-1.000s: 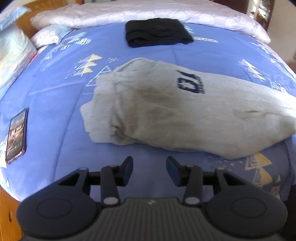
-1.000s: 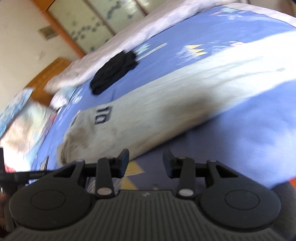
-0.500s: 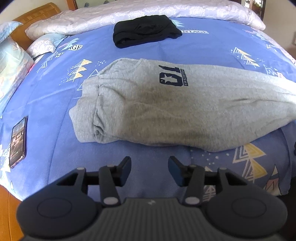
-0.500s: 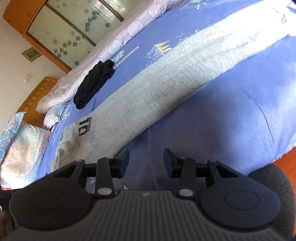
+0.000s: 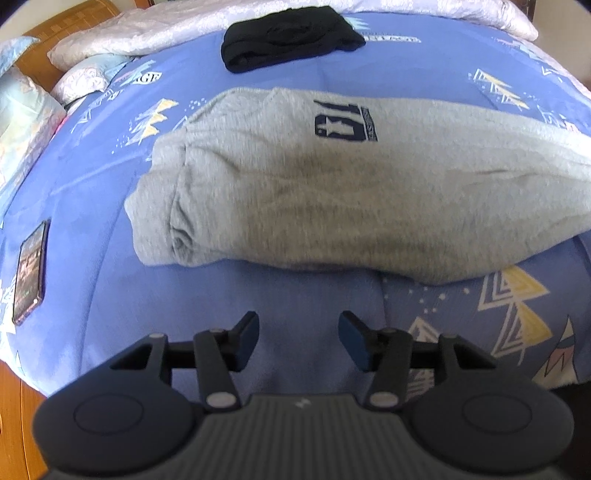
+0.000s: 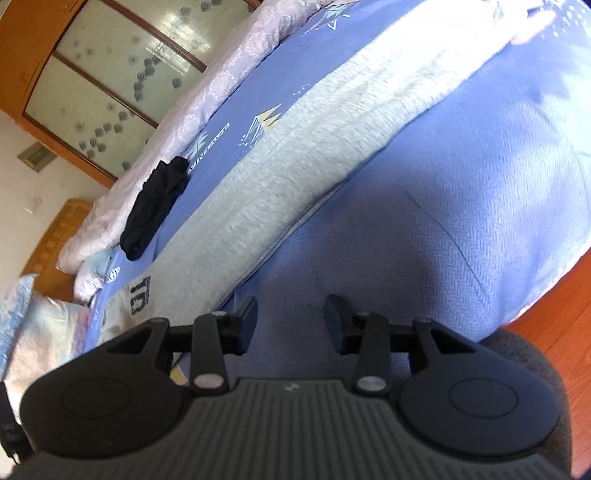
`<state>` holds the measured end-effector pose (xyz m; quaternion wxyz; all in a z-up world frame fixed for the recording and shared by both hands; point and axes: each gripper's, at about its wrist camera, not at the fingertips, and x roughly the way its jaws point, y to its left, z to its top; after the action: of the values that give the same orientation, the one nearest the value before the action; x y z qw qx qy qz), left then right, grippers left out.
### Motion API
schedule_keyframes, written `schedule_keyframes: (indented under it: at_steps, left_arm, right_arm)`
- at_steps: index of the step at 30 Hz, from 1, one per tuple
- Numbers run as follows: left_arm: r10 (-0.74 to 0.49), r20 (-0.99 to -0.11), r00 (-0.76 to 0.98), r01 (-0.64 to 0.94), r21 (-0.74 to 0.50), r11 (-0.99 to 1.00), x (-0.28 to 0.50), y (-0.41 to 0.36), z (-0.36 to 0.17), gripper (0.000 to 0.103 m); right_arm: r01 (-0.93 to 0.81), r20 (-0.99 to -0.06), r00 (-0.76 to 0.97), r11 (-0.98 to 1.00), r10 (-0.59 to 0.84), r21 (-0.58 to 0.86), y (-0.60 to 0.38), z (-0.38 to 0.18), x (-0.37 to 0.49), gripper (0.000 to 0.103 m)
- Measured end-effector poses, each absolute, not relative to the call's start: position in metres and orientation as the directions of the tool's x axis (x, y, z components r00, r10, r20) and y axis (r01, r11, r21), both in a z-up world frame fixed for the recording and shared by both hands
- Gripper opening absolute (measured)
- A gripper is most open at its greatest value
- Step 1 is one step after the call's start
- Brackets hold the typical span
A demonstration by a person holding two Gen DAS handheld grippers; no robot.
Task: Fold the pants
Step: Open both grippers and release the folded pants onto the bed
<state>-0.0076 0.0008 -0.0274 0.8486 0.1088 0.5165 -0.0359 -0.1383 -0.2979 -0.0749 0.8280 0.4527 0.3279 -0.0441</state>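
Grey sweatpants (image 5: 332, 192) with a dark "10" print lie folded lengthwise across the blue patterned bedspread (image 5: 258, 295), waistband at the left. My left gripper (image 5: 298, 334) is open and empty, above the bedspread just short of the pants' near edge by the waistband. In the right wrist view the same pants (image 6: 314, 155) stretch away toward the upper right, legs in bright sunlight. My right gripper (image 6: 290, 319) is open and empty, over bare bedspread (image 6: 461, 229) beside the pants' near edge.
A folded black garment (image 5: 288, 33) lies at the far side of the bed, also in the right wrist view (image 6: 155, 206). A phone (image 5: 29, 273) lies near the bed's left edge. Pillows (image 5: 22, 122) and a white quilt (image 5: 155, 26) lie beyond. Wooden floor (image 6: 546, 343) shows past the bed edge.
Both grippers stayed open. The left view came closer to the pants' waistband. The right gripper swung along the pants toward the leg end and the bed's edge.
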Motion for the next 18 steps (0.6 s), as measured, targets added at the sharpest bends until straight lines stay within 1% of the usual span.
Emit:
schedule_keyframes:
  at_steps: [4, 9, 14, 16, 18]
  left_arm:
    - [0.055, -0.886, 0.46, 0.172, 0.149, 0.974, -0.01, 0.002, -0.032, 0.053]
    - [0.037, -0.89, 0.454, 0.166, 0.125, 0.978, -0.01, 0.006, -0.031, 0.054]
    - [-0.047, -0.87, 0.491, 0.172, 0.044, 0.984, -0.013, 0.013, -0.012, 0.053]
    - [-0.078, -0.846, 0.528, 0.181, 0.022, 0.983, -0.013, 0.014, 0.001, 0.054]
    - [-0.102, -0.821, 0.561, 0.189, 0.007, 0.982, -0.011, 0.013, 0.013, 0.054]
  right_arm:
    - [0.359, -0.554, 0.8, 0.558, 0.229, 0.748, -0.302, -0.08, -0.144, 0.044]
    - [0.36, -0.541, 0.807, 0.529, 0.237, 0.768, -0.31, -0.081, -0.146, 0.044]
    - [0.36, -0.537, 0.807, 0.517, 0.244, 0.777, -0.317, -0.079, -0.148, 0.043]
    - [0.359, -0.526, 0.825, 0.528, 0.206, 0.77, -0.325, -0.073, -0.15, 0.043]
    - [0.363, -0.504, 0.855, 0.554, 0.121, 0.749, -0.34, -0.062, -0.158, 0.044]
